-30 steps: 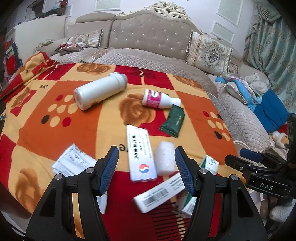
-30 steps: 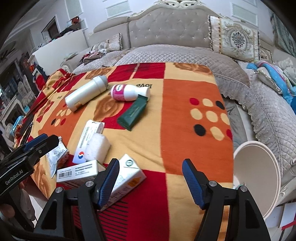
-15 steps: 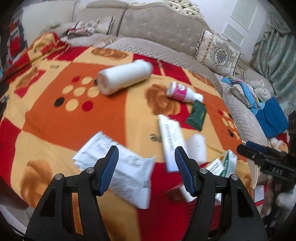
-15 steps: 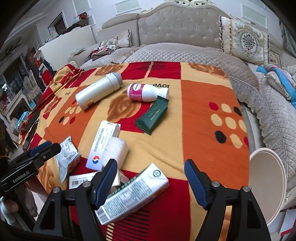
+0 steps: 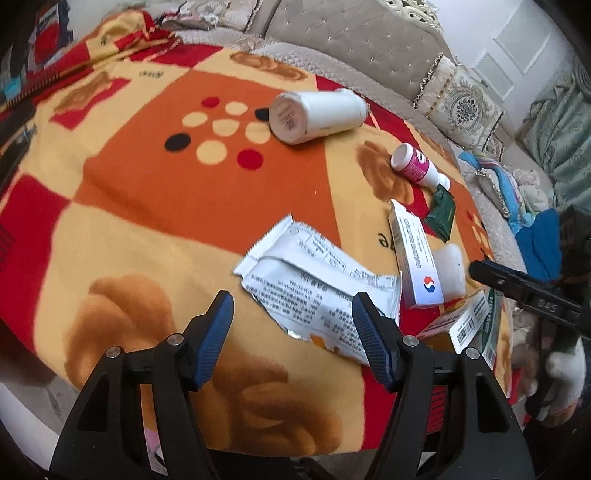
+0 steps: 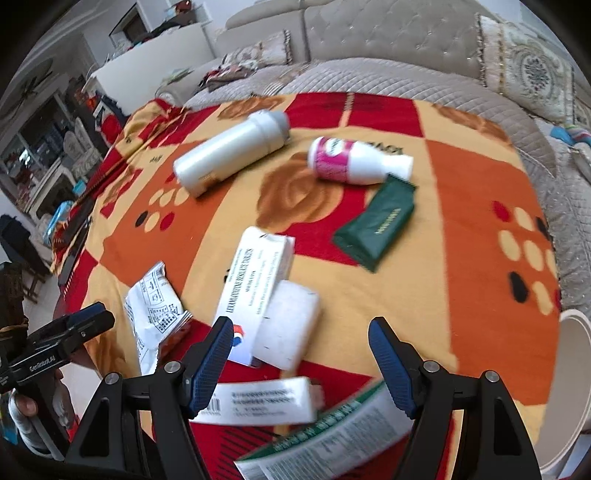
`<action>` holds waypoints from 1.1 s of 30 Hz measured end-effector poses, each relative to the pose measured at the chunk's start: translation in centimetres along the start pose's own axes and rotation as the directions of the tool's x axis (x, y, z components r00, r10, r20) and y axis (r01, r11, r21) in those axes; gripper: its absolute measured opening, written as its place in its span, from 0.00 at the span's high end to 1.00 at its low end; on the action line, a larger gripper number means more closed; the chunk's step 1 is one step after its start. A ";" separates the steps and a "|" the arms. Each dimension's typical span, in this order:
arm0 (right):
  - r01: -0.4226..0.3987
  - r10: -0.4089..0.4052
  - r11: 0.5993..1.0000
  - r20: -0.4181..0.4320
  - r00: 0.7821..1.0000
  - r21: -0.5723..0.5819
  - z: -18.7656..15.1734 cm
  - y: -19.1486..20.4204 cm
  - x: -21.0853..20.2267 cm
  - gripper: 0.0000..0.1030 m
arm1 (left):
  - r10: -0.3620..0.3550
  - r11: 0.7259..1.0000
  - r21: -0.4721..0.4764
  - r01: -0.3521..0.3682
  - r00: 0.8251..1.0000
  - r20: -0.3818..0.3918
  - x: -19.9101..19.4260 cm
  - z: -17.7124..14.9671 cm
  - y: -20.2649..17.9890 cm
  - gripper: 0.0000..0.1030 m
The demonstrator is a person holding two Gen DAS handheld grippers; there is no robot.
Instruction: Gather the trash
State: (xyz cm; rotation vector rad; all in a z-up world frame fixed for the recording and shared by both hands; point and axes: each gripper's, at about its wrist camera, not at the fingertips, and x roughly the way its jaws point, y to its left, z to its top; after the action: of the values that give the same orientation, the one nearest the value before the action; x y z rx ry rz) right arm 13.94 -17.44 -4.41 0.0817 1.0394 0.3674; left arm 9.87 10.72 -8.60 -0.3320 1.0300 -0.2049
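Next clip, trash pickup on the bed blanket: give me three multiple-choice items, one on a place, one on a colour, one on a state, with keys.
1. What lies beside the pink-labelled bottle?
A. a green packet
B. a spoon
C. a shoe

2. What colour is the large bottle?
A. blue
B. white
C. black

3. How is the left gripper?
A. shut on a box
C. shut on a bottle
B. open and empty

Key: 1 A, the green packet sits by its cap end; 2 B, its body is white; 3 B, its fingers stand apart above the white wrapper.

We're in a home living room: tufted sofa (image 6: pixel 388 29) with patterned cushions (image 5: pixel 460 107), a bright blanket (image 5: pixel 166 206) spread out, curtains (image 5: pixel 561 129), household clutter all around
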 end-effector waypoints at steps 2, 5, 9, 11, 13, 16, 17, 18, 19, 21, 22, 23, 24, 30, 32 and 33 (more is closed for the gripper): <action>-0.002 0.002 1.000 -0.018 1.000 -0.006 0.1 0.5 1.0 0.29 | -0.031 0.999 -0.022 0.031 0.999 -0.017 0.4 -0.2 0.1 0.36; -0.012 0.012 1.000 -0.046 0.999 0.005 0.2 0.6 2.3 0.29 | -0.053 0.997 -0.053 0.052 0.998 -0.018 1.1 -0.5 -0.3 0.35; -0.020 0.021 1.000 -0.062 0.998 0.014 0.3 0.7 3.1 0.29 | -0.050 0.993 -0.107 0.050 0.999 0.001 2.5 -0.2 -1.2 0.30; -0.020 0.021 1.000 -0.067 0.998 0.017 0.3 0.6 3.3 0.29 | -0.048 0.991 -0.126 0.048 0.999 0.006 3.0 0.3 -1.5 0.30; -0.023 0.024 1.000 -0.071 0.997 0.021 0.3 0.4 3.4 0.29 | -0.036 0.990 -0.137 0.038 0.999 0.016 3.6 1.0 -1.9 0.29; -0.027 0.029 0.999 -0.072 0.997 0.023 0.4 0.1 3.5 0.29 | -0.024 0.988 -0.152 0.025 1.000 0.008 4.7 2.1 -2.1 0.29; -0.030 0.032 0.999 -0.072 0.997 0.027 0.4 -0.1 3.5 0.29 | -0.028 0.987 -0.158 0.029 1.000 0.011 4.8 2.4 -2.1 0.29; -0.032 0.034 0.999 -0.072 0.997 0.030 0.5 -0.2 3.5 0.29 | -0.037 0.985 -0.168 0.039 0.999 0.017 4.8 2.7 -2.0 0.29; -0.034 0.037 0.999 -0.073 0.997 0.034 0.5 -0.3 3.6 0.29 | -0.054 0.982 -0.178 0.057 0.998 0.025 4.6 2.8 -1.8 0.29; -0.039 0.042 0.999 -0.076 0.996 0.036 0.6 -0.5 3.6 0.29 | -0.054 0.983 -0.177 0.058 0.998 0.031 4.2 2.9 -1.5 0.29; -0.042 0.044 0.999 -0.076 0.996 0.035 0.6 -0.5 3.6 0.29 | -0.048 0.983 -0.174 0.053 0.998 0.036 3.9 2.9 -1.4 0.29; -0.043 0.045 0.999 -0.076 0.996 0.033 0.6 -0.5 3.6 0.29 | -0.042 0.984 -0.173 0.049 0.998 0.045 3.6 3.0 -1.1 0.29; -0.042 0.045 0.999 -0.077 0.996 0.032 0.6 -0.5 3.7 0.28 | -0.034 0.985 -0.169 0.043 0.998 0.054 3.2 3.2 -0.7 0.29; -0.050 0.053 0.998 -0.080 0.995 0.035 0.9 -0.3 4.0 0.28 | -0.009 0.979 -0.205 0.023 0.997 0.072 3.5 5.4 1.2 0.26; -0.052 0.055 0.998 -0.081 0.995 0.035 1.0 -0.2 4.1 0.27 | -0.025 0.979 -0.199 0.035 0.998 0.053 4.4 5.9 1.1 0.26; -0.052 0.055 0.998 -0.084 0.995 0.035 1.0 -0.2 4.2 0.27 | -0.046 0.981 -0.189 0.051 0.998 0.034 5.1 6.2 0.8 0.26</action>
State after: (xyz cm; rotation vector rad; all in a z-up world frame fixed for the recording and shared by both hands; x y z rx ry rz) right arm 16.69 -16.08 -7.41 0.1240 1.1291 0.4052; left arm 17.81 10.94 -10.11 -0.5319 1.0152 -0.1454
